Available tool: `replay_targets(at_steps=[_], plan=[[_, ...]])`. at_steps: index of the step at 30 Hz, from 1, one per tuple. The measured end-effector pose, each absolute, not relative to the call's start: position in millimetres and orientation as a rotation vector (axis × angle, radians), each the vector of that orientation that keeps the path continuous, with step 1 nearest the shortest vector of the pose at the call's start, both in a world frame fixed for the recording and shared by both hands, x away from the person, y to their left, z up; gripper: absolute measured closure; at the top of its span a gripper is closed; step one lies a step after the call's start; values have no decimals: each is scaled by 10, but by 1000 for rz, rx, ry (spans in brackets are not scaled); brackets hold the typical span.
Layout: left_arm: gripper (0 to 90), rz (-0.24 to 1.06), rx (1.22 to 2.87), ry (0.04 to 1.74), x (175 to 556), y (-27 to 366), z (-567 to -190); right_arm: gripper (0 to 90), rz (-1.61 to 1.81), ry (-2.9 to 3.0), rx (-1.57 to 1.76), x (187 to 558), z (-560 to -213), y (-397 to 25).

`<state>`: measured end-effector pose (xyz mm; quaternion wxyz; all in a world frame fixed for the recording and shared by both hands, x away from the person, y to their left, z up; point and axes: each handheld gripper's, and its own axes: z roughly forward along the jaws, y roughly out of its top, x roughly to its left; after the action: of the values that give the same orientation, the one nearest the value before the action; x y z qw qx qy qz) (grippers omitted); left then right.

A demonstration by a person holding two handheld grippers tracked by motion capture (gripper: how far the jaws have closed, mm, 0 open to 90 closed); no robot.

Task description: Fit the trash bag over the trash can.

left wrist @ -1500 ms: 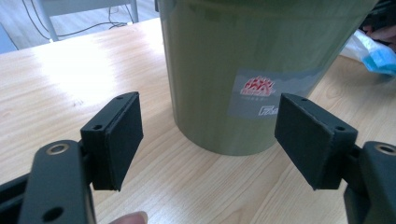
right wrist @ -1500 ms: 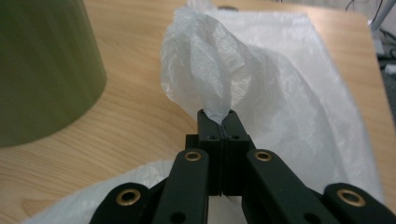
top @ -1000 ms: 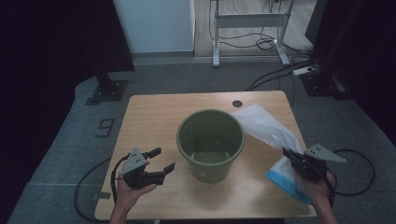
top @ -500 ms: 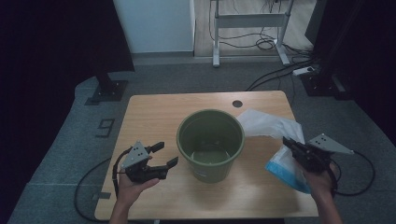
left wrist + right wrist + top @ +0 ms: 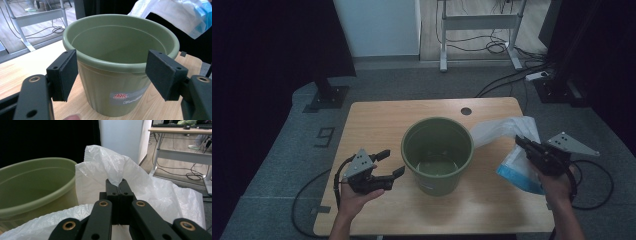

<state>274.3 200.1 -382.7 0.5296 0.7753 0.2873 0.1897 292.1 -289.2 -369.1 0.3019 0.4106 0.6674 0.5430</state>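
**Green bucket at mid-table, plastic bag pinched at the right**

A grey carpeted floor surrounds a light wooden table [image 5: 377, 120], with black cables trailing across the floor behind it and the white legs of a desk frame [image 5: 479, 22] at the far side. A round cable hole [image 5: 466, 111] sits near the table's far edge.

The green bucket [image 5: 437, 154] stands upright around the middle of the table. It is a matte olive plastic, wider at the rolled rim than at the base, with faint vertical ribs down its wall and a pale label bearing a red mark [image 5: 127, 96] low on the side that faces the left gripper. Its inside looks bare.

The left gripper [image 5: 387, 166] is held in the person's hand just left of the bucket, pointing at it. Its jaws stand wide apart, and in the left gripper view the square black pads [image 5: 65, 72] frame the bucket's wall without touching it.

The right gripper [image 5: 524, 145] is to the right of the bucket, its jaws pressed together on a fold of a thin plastic bag [image 5: 507, 131]. The bag is translucent white and crinkled, with a blue portion [image 5: 519, 172] hanging lower toward the table's right edge. In the right gripper view the film billows up from the clamped jaws, just beside the bucket's rim [image 5: 37, 195].
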Motion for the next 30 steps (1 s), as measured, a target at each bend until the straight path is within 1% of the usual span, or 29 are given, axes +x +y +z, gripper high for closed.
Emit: replay_targets(at_steps=[20,30], plan=[[262,439,1872,647,2791,1824,-3739,888,1511,1757,973,2843,-3206,-2744],[262,423,1891,614,2823,1659,-3701,888,1532,1743,914,2807,-2943,-2669]])
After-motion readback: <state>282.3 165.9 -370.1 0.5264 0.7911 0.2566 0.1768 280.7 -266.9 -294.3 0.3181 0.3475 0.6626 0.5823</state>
